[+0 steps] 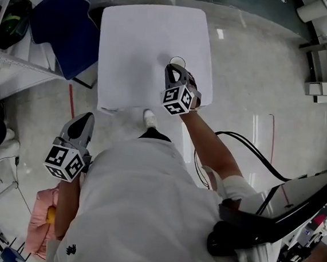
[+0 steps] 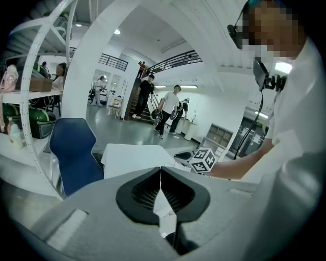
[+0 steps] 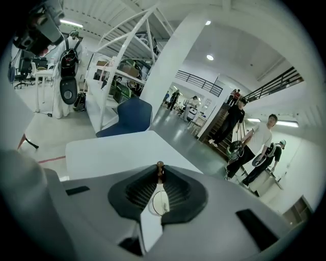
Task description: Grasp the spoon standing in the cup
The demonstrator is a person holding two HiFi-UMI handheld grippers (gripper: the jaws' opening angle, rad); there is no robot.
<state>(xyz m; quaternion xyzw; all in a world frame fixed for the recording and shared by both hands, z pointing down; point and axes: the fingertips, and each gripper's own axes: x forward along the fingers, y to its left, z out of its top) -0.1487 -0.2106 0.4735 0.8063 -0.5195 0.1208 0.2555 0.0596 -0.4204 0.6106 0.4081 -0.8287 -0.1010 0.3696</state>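
A clear cup [image 1: 177,61] stands on the white table [image 1: 143,39] near its right edge. My right gripper [image 1: 175,72] hangs right over it. In the right gripper view a thin spoon handle with a brown knob [image 3: 160,165] stands upright between the tips of the right gripper [image 3: 159,174]. The jaws are drawn in on it, and the cup's rim [image 3: 154,205] shows through the gap below. My left gripper [image 1: 82,126] is held low at the person's side, off the table. In its own view the left gripper [image 2: 161,169] has its jaws together with nothing in them.
A blue chair [image 1: 64,26] stands at the table's far left corner, and it also shows as the blue chair [image 2: 74,153] in the left gripper view. Black cables [image 1: 248,150] trail over the floor on the right. Several people [image 3: 254,142] stand by a staircase in the background.
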